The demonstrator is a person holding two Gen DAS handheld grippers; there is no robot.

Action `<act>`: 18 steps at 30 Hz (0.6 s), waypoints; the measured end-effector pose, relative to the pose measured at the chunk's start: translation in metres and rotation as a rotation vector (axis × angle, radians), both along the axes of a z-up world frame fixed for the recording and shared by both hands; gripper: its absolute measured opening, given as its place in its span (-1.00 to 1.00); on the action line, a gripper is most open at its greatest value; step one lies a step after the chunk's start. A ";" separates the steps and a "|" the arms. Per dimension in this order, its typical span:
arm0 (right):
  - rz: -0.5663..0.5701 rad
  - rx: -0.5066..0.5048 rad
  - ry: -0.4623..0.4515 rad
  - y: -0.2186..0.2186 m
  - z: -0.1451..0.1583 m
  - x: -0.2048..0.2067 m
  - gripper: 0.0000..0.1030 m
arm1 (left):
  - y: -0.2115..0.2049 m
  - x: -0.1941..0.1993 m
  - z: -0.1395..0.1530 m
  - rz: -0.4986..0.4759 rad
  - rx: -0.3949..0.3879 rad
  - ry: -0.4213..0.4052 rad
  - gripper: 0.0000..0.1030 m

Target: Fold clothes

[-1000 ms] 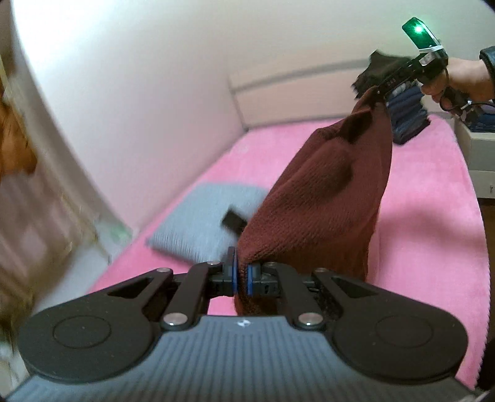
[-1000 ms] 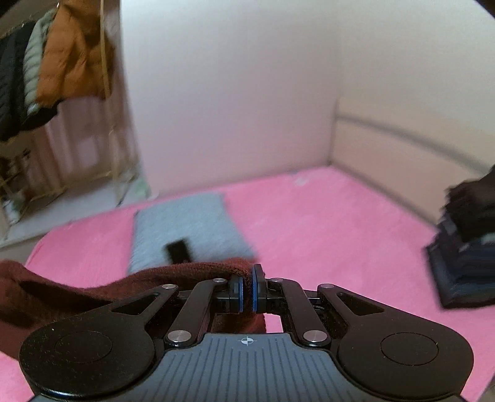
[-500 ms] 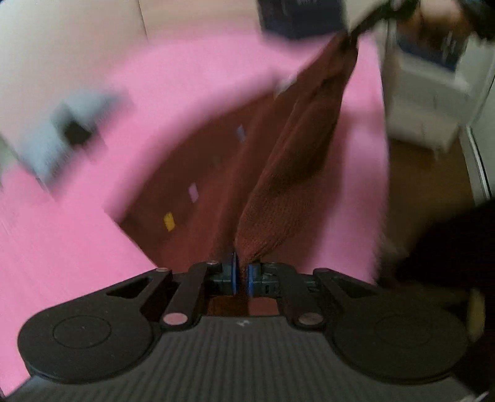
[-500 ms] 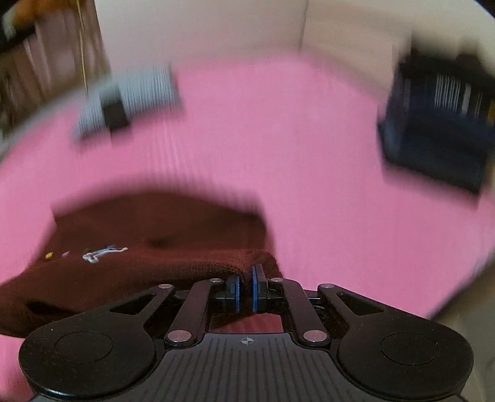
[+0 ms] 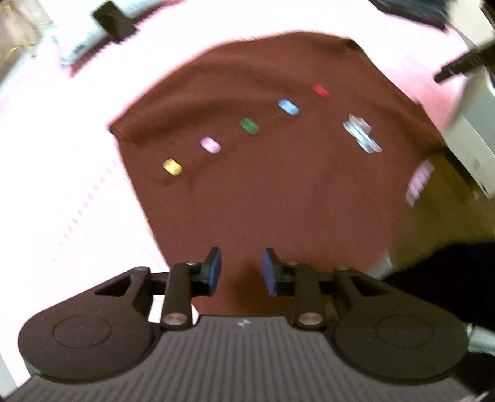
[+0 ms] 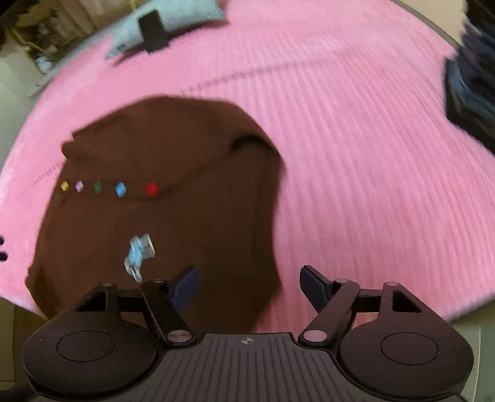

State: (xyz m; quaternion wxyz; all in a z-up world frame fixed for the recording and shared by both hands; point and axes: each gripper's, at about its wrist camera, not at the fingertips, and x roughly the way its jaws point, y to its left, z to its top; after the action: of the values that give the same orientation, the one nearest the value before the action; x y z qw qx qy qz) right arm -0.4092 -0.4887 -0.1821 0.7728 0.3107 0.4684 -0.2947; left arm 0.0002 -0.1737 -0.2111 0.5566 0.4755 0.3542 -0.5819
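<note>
**Both grippers letting go over the brown sweater on the pink bed**

The left gripper (image 5: 240,268) pointed steeply down with its jaws opening, the blue pads (image 5: 214,268) a modest gap apart. The dark reddish-brown knitted sweater (image 5: 278,173) showed in the gap and beyond it, but the pads did not press on the cloth; whether they brushed it could not be told through the blur.

The right gripper (image 6: 249,289) also pointed down, its jaws opening and standing much wider. The sweater's (image 6: 173,191) near edge lay under its left pad, while the right pad stood over the pink ribbed bed cover (image 6: 355,160). Nothing was clamped.

The sweater lay spread on the bed cover, stretching away from both grippers. A row of small coloured patches (image 5: 249,126), yellow, lilac, green, blue and red, ran across it, and a pale blue emblem (image 5: 361,137) sat nearer the right gripper. Beyond the sweater's far edge lay a grey pillow (image 6: 188,12) bearing a small black block (image 6: 152,31). A stack of dark folded clothes (image 6: 470,92) sat on the bed cover well right of the sweater.
</note>
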 end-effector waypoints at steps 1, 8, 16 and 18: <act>0.008 -0.012 -0.016 -0.007 0.001 0.010 0.46 | -0.012 0.013 -0.002 0.010 -0.021 -0.008 -0.44; 0.015 -0.060 -0.084 -0.087 -0.015 0.079 0.46 | -0.109 0.116 -0.023 0.122 -0.154 0.036 -0.36; 0.148 -0.071 -0.073 -0.167 -0.072 0.171 0.45 | -0.236 0.199 -0.099 0.019 -0.129 0.067 -0.30; 0.219 -0.073 -0.040 -0.174 -0.091 0.191 0.35 | -0.250 0.202 -0.119 -0.041 -0.083 0.095 -0.37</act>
State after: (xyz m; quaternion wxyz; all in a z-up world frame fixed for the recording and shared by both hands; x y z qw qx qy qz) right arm -0.2186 -0.6631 -0.2732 0.8205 0.2351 0.4728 -0.2189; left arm 0.2018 -0.4235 -0.3306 0.5465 0.4307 0.3462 -0.6293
